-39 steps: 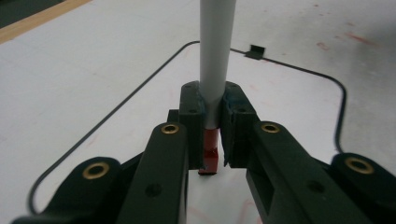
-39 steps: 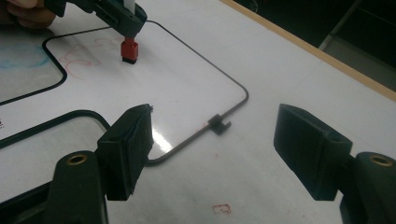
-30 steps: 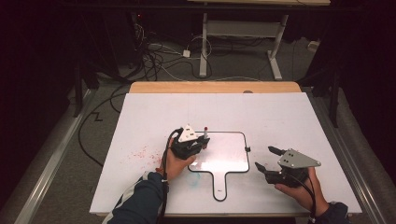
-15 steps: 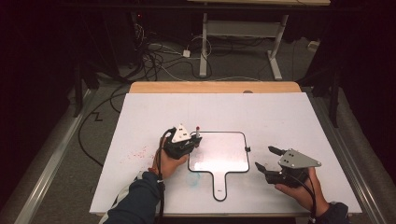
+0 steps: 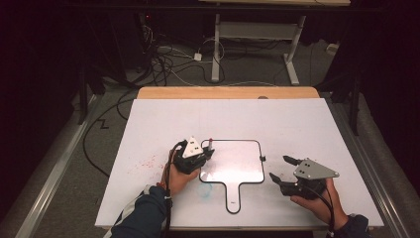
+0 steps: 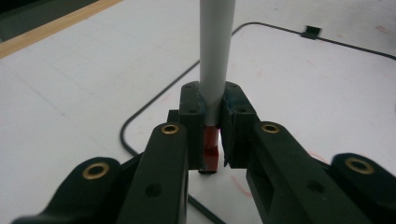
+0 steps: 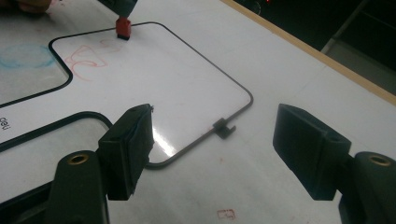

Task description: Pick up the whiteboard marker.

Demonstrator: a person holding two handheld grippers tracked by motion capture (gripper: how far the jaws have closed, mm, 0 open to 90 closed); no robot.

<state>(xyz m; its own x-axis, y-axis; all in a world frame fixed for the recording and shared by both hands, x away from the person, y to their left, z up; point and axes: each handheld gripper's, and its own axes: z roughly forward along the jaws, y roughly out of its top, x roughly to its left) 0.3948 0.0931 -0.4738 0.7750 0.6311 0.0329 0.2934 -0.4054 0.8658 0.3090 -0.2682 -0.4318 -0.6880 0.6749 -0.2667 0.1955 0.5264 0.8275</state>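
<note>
Left gripper clamped on a marker, held near upright at the board's left edge, red end down on the white surface just inside the black rim (left hand plainly the nearer). Board flat mid-table, handle toward the person. Right gripper just off the board's right edge, jaws apart and empty. Left gripper view gives the pinch on the barrel; right gripper view adds faint red strokes and a blue ring.
</note>
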